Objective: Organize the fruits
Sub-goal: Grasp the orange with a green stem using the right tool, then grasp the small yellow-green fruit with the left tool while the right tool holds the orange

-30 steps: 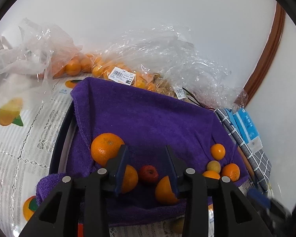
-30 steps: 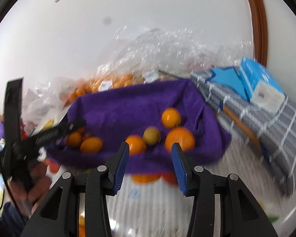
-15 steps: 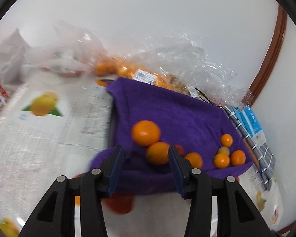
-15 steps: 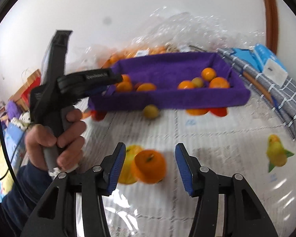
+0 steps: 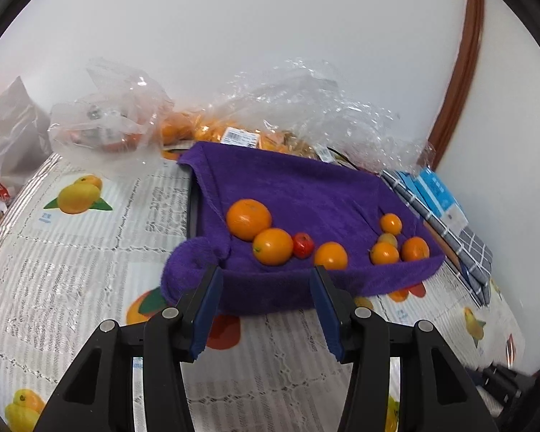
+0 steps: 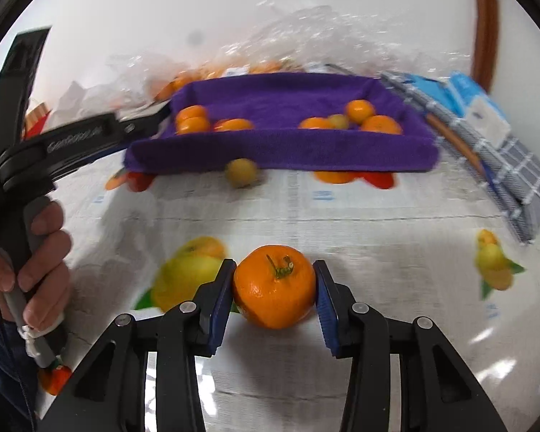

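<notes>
left gripper [image 6: 90, 133] | raised lettering along its black body, starts "Gen", rest blurred | barcode label [image 5: 240, 136] on bag, unreadable

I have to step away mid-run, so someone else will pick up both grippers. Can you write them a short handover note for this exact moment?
Right gripper: pads against both sides of a stemmed orange that sits on the fruit-print tablecloth.
Left gripper: open, empty, in front of the purple-towel tray.
Done: eight fruits lie in the tray, a left group with a small red fruit and a right group of four.
Left: carry the gripped orange to the tray, then the small yellowish fruit loose on the cloth at the tray's front edge. Bagged oranges wait behind.
</notes>
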`<action>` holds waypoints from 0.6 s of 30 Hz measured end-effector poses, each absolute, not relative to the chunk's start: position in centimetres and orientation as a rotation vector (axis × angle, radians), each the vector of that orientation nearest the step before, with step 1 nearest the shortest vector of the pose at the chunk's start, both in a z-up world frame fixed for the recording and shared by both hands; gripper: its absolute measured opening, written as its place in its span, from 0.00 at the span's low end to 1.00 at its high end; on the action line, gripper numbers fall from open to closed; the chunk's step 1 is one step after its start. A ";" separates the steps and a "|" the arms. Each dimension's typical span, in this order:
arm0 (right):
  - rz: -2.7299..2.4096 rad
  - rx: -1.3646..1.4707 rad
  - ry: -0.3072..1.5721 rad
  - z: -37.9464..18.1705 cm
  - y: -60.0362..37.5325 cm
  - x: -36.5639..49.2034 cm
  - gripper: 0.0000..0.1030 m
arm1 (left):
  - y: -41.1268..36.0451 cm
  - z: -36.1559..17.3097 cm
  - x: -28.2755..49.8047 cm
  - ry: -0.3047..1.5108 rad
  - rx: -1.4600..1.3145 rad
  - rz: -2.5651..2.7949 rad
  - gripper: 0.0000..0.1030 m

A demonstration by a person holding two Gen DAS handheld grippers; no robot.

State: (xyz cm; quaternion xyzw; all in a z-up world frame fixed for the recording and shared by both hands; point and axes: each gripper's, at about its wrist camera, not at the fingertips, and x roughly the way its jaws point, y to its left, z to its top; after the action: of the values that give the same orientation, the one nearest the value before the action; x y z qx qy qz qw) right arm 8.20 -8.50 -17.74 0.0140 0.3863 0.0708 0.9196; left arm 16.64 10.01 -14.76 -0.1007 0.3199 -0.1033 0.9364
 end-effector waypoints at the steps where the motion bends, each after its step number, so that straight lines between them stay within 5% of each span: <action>1: 0.133 0.032 0.790 -17.7 -9.3 8.3 0.41 | 9.8 -14.8 16.5 0.655 -0.200 -0.225 0.47; 18: 0.072 0.101 0.741 -17.8 -15.9 9.5 0.41 | 2.6 -16.7 17.5 0.817 -0.118 -0.402 0.46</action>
State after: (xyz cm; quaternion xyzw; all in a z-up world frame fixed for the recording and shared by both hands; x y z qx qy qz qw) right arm 9.51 -15.90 -17.76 0.0493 0.3620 0.0353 0.9302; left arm 17.50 2.60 -16.71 -0.0568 0.3942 -0.1940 0.8965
